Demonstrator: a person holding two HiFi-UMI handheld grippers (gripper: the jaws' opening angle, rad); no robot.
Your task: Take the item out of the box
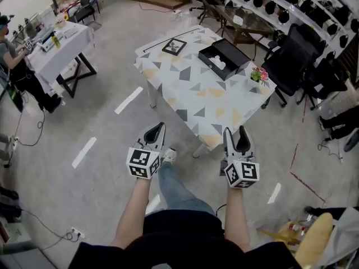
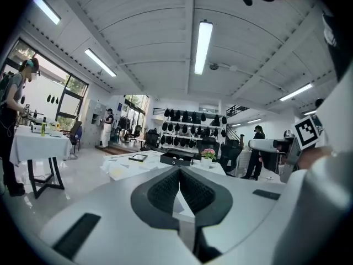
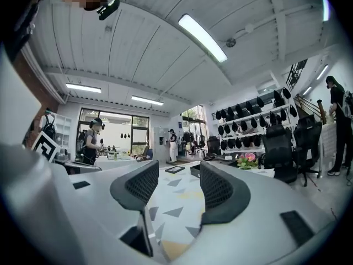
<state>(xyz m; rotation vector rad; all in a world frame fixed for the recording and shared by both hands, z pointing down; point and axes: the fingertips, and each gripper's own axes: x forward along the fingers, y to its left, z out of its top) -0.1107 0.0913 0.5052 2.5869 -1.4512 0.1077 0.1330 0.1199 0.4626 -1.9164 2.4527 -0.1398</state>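
left gripper (image 1: 156,129): jaws pressed together, empty | right gripper (image 1: 236,132): jaws spread wide, empty

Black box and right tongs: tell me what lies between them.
Only bare triangle-patterned tabletop lies between the black box and the right tongs, shown in the head view.

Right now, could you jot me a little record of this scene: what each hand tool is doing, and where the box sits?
Left gripper: jaws together, nothing between them, held in the air short of the table
Right gripper: jaws apart, empty, also short of the table
Table: triangle-patterned top, ahead of the person
Box: black, open, on the table's far side
Item: white, lying inside the box
Also on table: small framed picture, pink flowers
Task stage: item not yet taken out
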